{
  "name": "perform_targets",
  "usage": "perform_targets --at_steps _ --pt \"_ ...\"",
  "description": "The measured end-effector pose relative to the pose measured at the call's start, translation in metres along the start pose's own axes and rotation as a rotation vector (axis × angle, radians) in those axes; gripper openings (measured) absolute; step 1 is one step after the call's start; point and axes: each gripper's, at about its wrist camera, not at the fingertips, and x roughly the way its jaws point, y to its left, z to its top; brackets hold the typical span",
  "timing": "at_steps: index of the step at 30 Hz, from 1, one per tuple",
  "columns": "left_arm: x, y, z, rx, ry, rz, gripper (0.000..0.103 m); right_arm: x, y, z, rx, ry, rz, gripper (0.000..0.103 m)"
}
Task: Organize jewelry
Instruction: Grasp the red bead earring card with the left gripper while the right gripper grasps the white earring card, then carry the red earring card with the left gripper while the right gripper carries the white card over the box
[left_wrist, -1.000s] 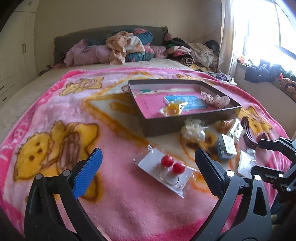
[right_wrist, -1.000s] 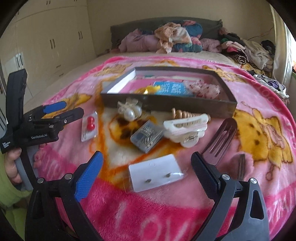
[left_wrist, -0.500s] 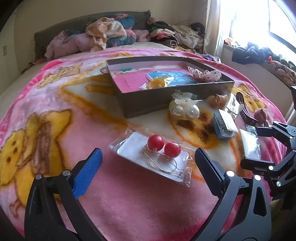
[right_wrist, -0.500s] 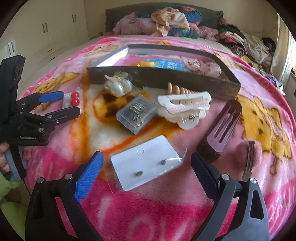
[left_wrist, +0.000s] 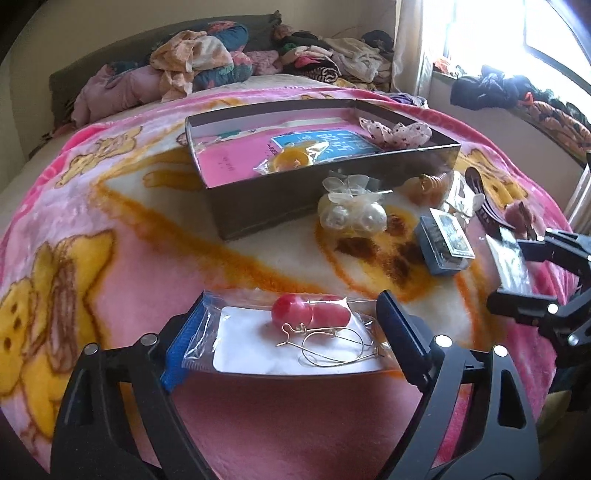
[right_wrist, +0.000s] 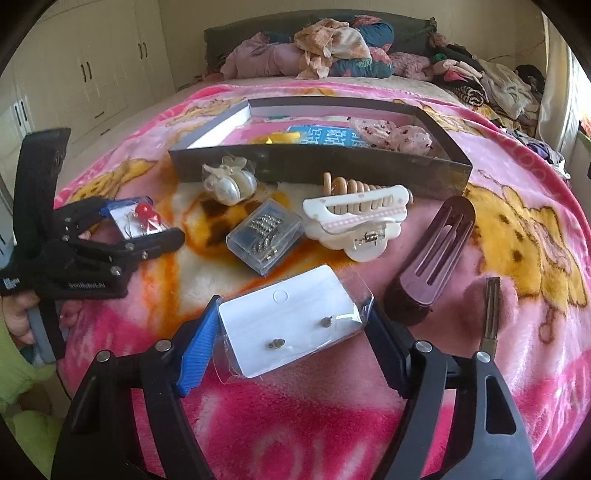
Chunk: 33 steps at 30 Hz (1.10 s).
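Note:
My left gripper (left_wrist: 291, 332) is shut on a clear packet of red ball earrings (left_wrist: 306, 314) on a white card, gripping its two side edges just above the pink blanket; it also shows in the right wrist view (right_wrist: 147, 221). My right gripper (right_wrist: 291, 339) is shut on a clear packet of small stud earrings (right_wrist: 291, 325) on a white card. A dark open box (left_wrist: 295, 206) lies beyond, holding a yellow item (left_wrist: 291, 160), a blue card and a dotted bow (left_wrist: 399, 133).
Loose on the blanket in front of the box: a pearl hair clip (right_wrist: 229, 184), a clear case of small pieces (right_wrist: 264, 236), a white claw clip (right_wrist: 358, 225), a beige comb, a maroon barrette (right_wrist: 432, 258) and a thin metal clip (right_wrist: 491, 314). Clothes are piled at the headboard.
Both grippers moved forward and down onto their packets and closed on them. The left jaws now pinch the red earring packet, the right jaws the stud packet.

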Motion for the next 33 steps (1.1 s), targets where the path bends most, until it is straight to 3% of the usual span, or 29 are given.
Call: perform_targets --at_steps 14,33 --pt "-0.025 -0.017 0.021 -0.002 -0.062 -0.047 0.075 -0.025 -0.011 0.007 0.073 -0.062 0.036 0.073" --pt "-0.020 -0.047 0.077 -0.015 -0.145 -0.098 0.075 -0.053 -0.049 0.027 0.147 -0.168 -0.030 0.073"
